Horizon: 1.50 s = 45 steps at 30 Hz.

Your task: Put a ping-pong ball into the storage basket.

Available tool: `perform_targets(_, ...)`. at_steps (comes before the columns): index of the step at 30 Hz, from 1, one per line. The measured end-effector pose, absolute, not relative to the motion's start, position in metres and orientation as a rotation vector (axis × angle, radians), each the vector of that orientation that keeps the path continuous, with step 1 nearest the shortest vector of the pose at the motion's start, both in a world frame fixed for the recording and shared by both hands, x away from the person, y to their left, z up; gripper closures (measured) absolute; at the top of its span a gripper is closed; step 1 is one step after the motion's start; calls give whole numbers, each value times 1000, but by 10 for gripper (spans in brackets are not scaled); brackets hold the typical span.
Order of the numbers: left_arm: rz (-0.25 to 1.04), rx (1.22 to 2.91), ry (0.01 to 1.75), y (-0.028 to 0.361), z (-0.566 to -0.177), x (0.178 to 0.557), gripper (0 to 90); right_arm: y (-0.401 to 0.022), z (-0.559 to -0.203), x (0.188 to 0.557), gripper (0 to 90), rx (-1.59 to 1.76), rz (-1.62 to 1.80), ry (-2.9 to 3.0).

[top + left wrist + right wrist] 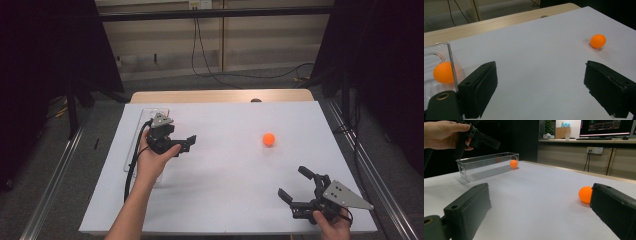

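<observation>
White sheet [225, 170] covers most of desk; bare wooden edge [220, 96] showing along far side. Grey carpet floor [100, 150] around it, black cables [210, 70] trailing across floor behind. Dark curtains [50, 50] left and right. Farther off, monitor [606, 127] on counter, wall socket [595, 150] below it

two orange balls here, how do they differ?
The ball in the clear bin sits enclosed at one end of the clear bin, while the loose ball lies on the bare white sheet. The ball in the clear bin is beside the left gripper; the loose ball is ahead of the right gripper. Both look the same orange, round and ungripped.
</observation>
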<state>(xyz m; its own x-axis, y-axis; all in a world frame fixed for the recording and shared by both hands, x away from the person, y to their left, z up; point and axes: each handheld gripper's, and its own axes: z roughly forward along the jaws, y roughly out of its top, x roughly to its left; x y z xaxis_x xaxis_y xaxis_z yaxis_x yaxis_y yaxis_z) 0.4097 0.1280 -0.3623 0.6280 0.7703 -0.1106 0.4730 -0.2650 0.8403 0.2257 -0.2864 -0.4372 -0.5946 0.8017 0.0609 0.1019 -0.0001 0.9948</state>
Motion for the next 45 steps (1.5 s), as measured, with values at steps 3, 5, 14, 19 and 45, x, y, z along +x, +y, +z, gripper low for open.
perform_targets(3,400,1923,980,125,-363,410,116,-287,-437,226,24,930,1641,1732)
perform_targets(5,396,1930,978,123,-364,410,115,-287,-437,226,24,935,1639,1729)
perform_targets(14,380,1935,956,110,-366,409,114,-287,-437,226,24,937,1644,1726)
perform_targets(19,366,1943,942,101,-367,407,114,-286,-437,228,24,926,1644,1735)
perform_targets(45,318,1952,896,63,-373,406,108,-285,-436,229,24,925,1650,1741)
